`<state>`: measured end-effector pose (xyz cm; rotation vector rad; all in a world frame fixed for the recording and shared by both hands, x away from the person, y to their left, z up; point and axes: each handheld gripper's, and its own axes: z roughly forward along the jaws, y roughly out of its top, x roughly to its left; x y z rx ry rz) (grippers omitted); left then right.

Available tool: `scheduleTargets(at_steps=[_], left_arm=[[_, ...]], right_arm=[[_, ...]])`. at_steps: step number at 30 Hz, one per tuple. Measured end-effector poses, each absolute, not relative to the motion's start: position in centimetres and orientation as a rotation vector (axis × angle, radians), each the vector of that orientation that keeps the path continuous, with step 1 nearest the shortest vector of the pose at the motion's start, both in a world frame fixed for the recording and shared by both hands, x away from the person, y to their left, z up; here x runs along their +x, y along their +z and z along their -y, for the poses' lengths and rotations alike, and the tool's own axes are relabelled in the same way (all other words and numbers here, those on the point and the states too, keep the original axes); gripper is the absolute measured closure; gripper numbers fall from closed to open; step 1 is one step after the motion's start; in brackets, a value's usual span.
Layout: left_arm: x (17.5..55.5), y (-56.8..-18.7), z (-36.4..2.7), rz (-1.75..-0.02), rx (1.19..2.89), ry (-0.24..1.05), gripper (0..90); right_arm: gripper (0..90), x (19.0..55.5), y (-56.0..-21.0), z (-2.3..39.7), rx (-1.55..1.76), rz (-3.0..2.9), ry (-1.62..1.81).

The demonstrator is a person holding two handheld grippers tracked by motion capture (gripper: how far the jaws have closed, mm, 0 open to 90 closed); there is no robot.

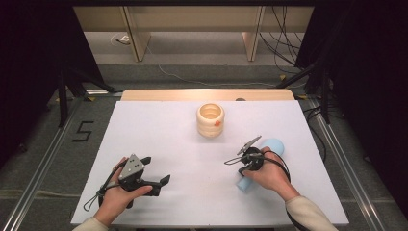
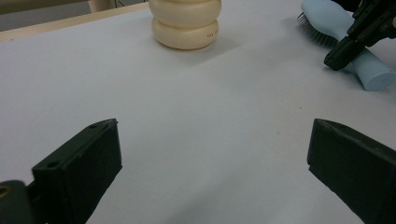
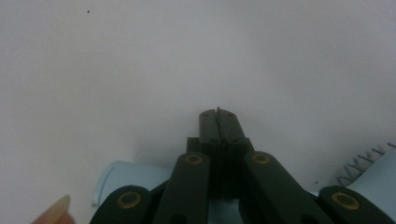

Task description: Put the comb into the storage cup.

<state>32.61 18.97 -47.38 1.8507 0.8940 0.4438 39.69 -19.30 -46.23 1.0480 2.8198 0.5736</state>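
Your left gripper (image 1: 156, 175) sits at lower left of the high view, jaws spread wide with nothing between them, resting over bare white table (image 1: 183, 144). A cream ribbed pot (image 1: 210, 120) stands upright in the upper centre, well apart from both grippers and clear of the path between them. Your right gripper (image 1: 240, 166) has its jaws pressed together, empty, lying just above the pale blue hairbrush (image 1: 272, 147) at centre right. The brush lies flat, its long axis diagonal: head toward upper right, handle end toward lower left beneath your right hand (image 1: 272, 175).
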Motion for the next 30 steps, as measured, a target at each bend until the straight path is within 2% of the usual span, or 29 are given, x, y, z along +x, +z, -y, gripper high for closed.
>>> scheduleTargets(at_steps=[16, 30], left_arm=[[32.5, -47.4, -18.9, -0.893, 1.850, 0.435, 3.4], [32.5, -47.4, -18.9, -0.891, 1.851, 0.434, 3.6]], right_arm=[[90.0, 38.5, -45.9, 21.2, 1.131, -2.838, 0.498], [90.0, 37.1, -45.7, 25.8, 1.283, -2.785, 0.487]])
